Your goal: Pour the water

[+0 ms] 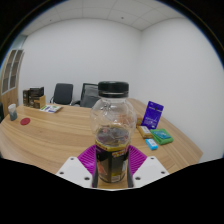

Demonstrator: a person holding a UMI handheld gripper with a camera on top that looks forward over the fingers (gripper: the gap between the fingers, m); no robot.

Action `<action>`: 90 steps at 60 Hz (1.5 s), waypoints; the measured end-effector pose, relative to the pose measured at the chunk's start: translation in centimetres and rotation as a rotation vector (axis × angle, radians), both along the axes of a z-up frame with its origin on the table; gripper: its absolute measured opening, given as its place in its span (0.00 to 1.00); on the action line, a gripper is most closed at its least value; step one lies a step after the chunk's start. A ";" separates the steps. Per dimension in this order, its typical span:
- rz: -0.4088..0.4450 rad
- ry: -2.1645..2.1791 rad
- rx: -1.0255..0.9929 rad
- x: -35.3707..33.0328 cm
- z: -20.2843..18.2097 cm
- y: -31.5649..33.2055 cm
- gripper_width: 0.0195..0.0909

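A clear plastic bottle (113, 125) with a dark cap and a black and yellow label stands upright between my fingers, filling the middle of the gripper view. My gripper (112, 166) is shut on the bottle, both purple pads (88, 160) pressing on its labelled lower part. The bottle is lifted above the wooden table (60, 130). Its base is hidden behind the gripper body.
Beyond the bottle to the right lie a purple box (152, 113), a green packet (162, 136) and a blue item (151, 144). Left on the table are a dark box (35, 98), a paper (28, 121) and a cup (12, 112). Office chairs (63, 94) stand behind.
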State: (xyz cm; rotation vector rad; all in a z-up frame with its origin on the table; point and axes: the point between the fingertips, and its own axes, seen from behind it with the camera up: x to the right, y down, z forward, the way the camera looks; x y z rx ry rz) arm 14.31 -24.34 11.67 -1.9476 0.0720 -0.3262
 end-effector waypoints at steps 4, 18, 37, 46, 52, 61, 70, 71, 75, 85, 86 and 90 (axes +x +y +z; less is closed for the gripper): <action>-0.017 -0.085 0.011 -1.5 2.9 1.7 0.28; -0.059 -0.543 -0.001 -11.5 13.8 9.4 0.28; 0.144 -1.211 -0.026 -35.5 19.3 21.6 0.28; 0.298 -1.527 -0.045 -46.5 15.6 25.0 0.28; 0.373 -1.728 -0.090 -51.2 12.2 26.9 0.27; 0.461 -1.943 -0.162 -54.6 8.3 28.7 0.27; 0.502 -1.944 -0.220 -55.0 6.5 28.9 0.28; 0.504 -1.929 -0.222 -54.9 6.4 28.8 0.28; 0.493 -1.856 -0.218 -54.5 6.8 28.4 0.28; 0.469 -1.447 -0.164 -53.2 9.3 27.2 0.28; 0.460 -1.396 -0.154 -52.9 9.5 27.0 0.29; 0.456 -1.175 -0.121 -52.6 10.9 26.5 0.28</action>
